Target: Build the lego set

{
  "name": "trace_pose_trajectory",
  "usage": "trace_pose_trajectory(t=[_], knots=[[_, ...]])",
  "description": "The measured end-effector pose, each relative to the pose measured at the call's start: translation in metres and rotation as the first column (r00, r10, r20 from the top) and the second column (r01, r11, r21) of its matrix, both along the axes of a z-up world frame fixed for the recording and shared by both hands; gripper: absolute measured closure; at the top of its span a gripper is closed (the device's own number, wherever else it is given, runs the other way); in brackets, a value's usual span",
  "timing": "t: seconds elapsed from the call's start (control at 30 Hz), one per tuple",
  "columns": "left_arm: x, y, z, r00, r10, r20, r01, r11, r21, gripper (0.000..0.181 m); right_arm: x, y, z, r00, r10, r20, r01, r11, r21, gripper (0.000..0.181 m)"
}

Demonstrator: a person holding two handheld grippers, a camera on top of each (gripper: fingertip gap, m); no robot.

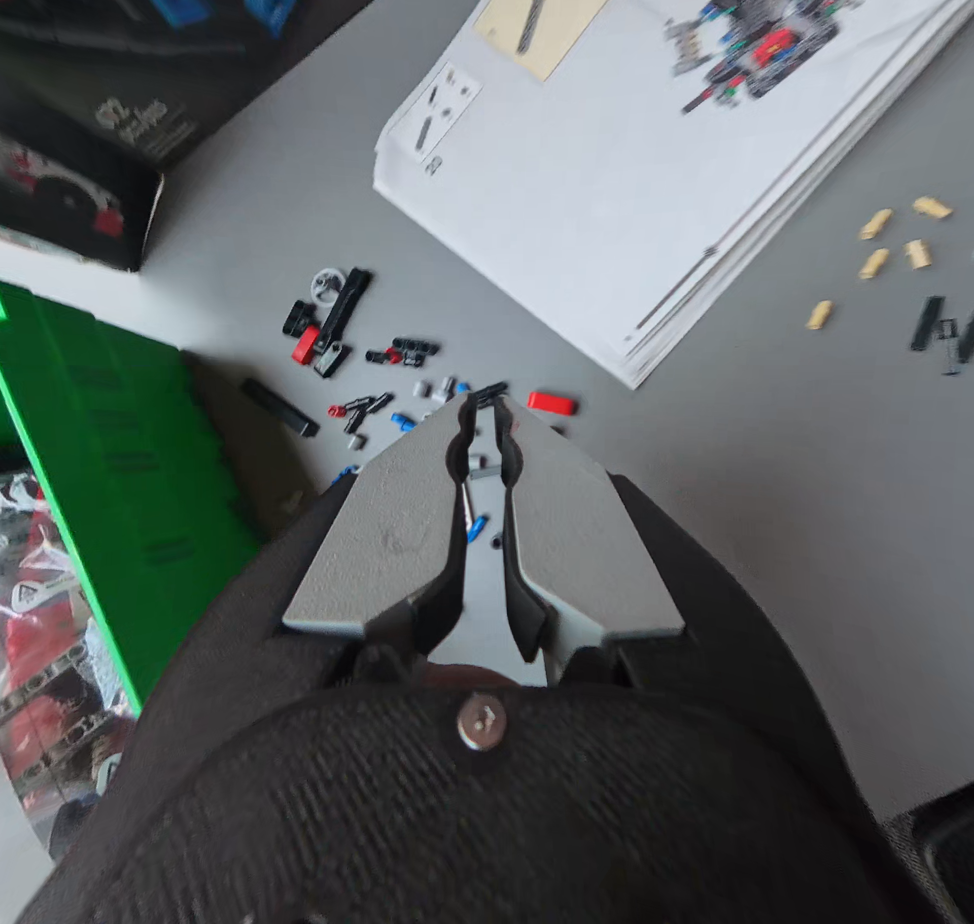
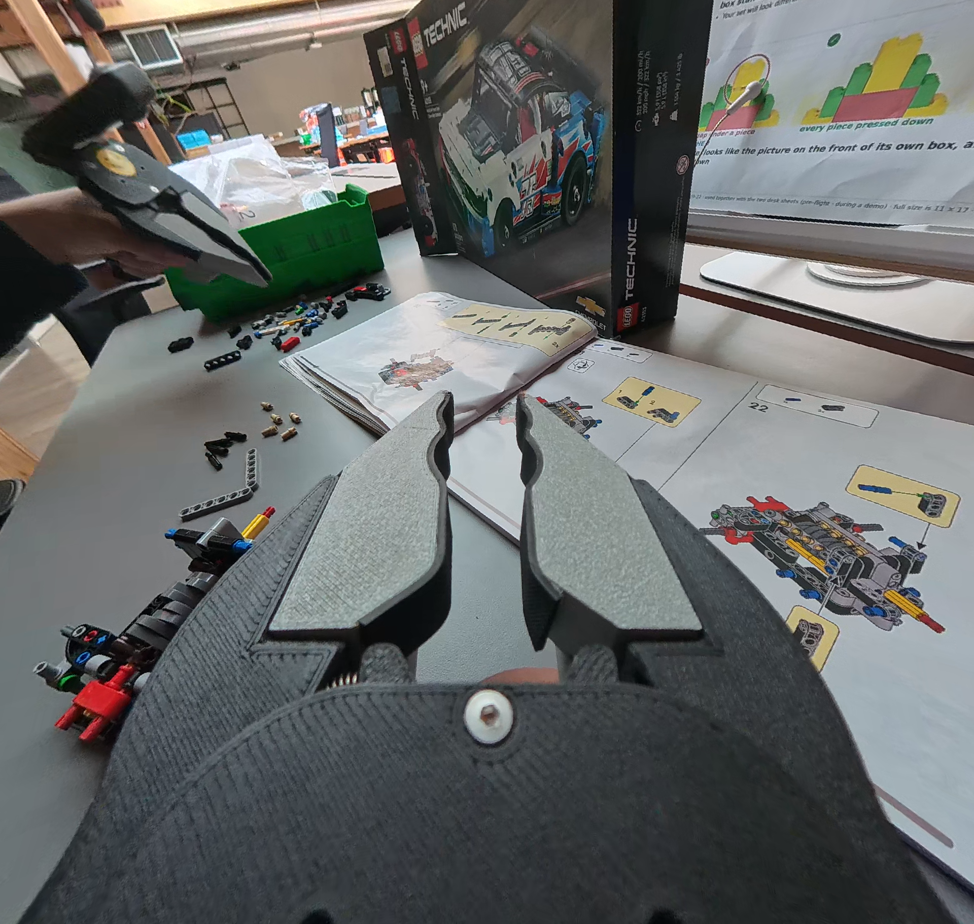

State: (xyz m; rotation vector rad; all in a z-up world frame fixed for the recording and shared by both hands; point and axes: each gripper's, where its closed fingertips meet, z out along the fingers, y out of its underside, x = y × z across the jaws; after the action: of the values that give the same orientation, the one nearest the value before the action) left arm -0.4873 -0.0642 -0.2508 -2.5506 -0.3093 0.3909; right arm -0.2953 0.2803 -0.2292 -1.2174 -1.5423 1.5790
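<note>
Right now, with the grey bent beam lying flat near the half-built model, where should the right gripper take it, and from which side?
Grip the long arm of the bent beam midway, across its narrow width, coming straight down from above. It lies flat on the table, so only its thin long edges offer parallel faces; the elbow would likely twist.

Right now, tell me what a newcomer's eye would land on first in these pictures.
The tall set box with its race car picture stands at the back of the table, the open instruction booklet spread before it. Left of it, the bright green bin sits behind scattered small pieces, where the left gripper pinches a small black piece.
</note>
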Motion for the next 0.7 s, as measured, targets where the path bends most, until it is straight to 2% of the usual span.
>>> trace_pose_trajectory(t=[0.03,0.27,0.43,0.63,0.7], knots=[[-0.009,-0.008,-0.008,0.999,0.034,0.021,-0.033,0.999,-0.014,0.177,0.000,0.000,0.000,1.000,0.000,0.001,0.000,1.000,-0.001,0.161],[-0.029,-0.023,-0.050,0.995,0.046,0.084,-0.037,0.994,-0.107,0.173,0.000,0.003,0.001,1.000,-0.010,-0.002,0.010,1.000,-0.022,0.161],[-0.033,-0.015,-0.057,0.997,-0.002,0.075,0.012,0.991,-0.130,0.173,0.000,0.005,0.002,1.000,-0.010,-0.003,0.010,0.999,-0.042,0.160],[-0.037,-0.011,-0.066,0.992,0.008,0.123,0.013,0.986,-0.167,0.167,0.000,0.006,0.002,1.000,-0.008,-0.002,0.008,0.999,-0.050,0.160],[-0.036,-0.009,-0.067,0.991,0.007,0.134,0.014,0.987,-0.158,0.171,0.000,0.006,0.002,1.000,-0.007,-0.002,0.007,0.999,-0.050,0.160]])
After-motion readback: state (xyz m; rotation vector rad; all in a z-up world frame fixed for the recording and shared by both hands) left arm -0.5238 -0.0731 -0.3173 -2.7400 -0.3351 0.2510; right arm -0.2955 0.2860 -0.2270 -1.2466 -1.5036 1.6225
